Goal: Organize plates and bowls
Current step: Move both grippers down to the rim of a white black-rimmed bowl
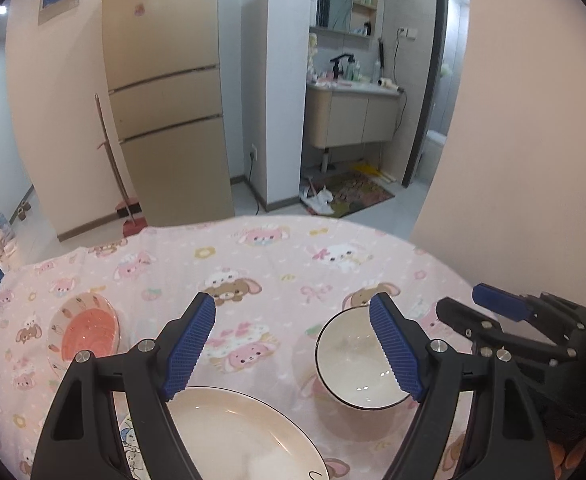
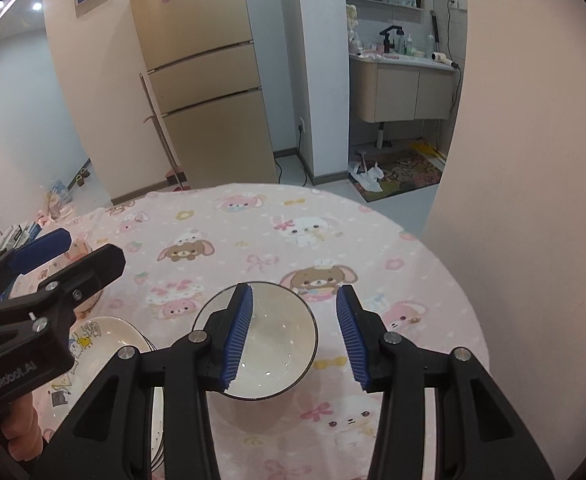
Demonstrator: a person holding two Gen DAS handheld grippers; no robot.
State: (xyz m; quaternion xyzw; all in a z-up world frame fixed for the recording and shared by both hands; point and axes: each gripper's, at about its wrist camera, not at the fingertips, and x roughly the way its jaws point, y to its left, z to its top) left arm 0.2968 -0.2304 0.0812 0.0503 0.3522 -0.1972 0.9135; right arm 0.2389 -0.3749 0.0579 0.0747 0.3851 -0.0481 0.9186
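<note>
Left wrist view: the left claw [image 1: 293,344] hangs over the pink cartoon-print tabletop [image 1: 261,256], jaws spread wide with nothing between them. A white bowl [image 1: 357,364] sits at about 3 o'clock from its middle, partly behind the right-hand pad. A white plate [image 1: 233,428] at 6 o'clock is cut off by the frame's lower edge. An orange dish [image 1: 87,334] lies at 9 o'clock, near the cloth's left edge. Open cloth stretches toward 12 o'clock up to the far rim.

From the right wrist, the right claw [image 2: 293,332] tilts down, jaws apart, straddling the bowl's right rim without pressing it. A stack of plates [image 2: 109,340] at 8 o'clock is half hidden.
</note>
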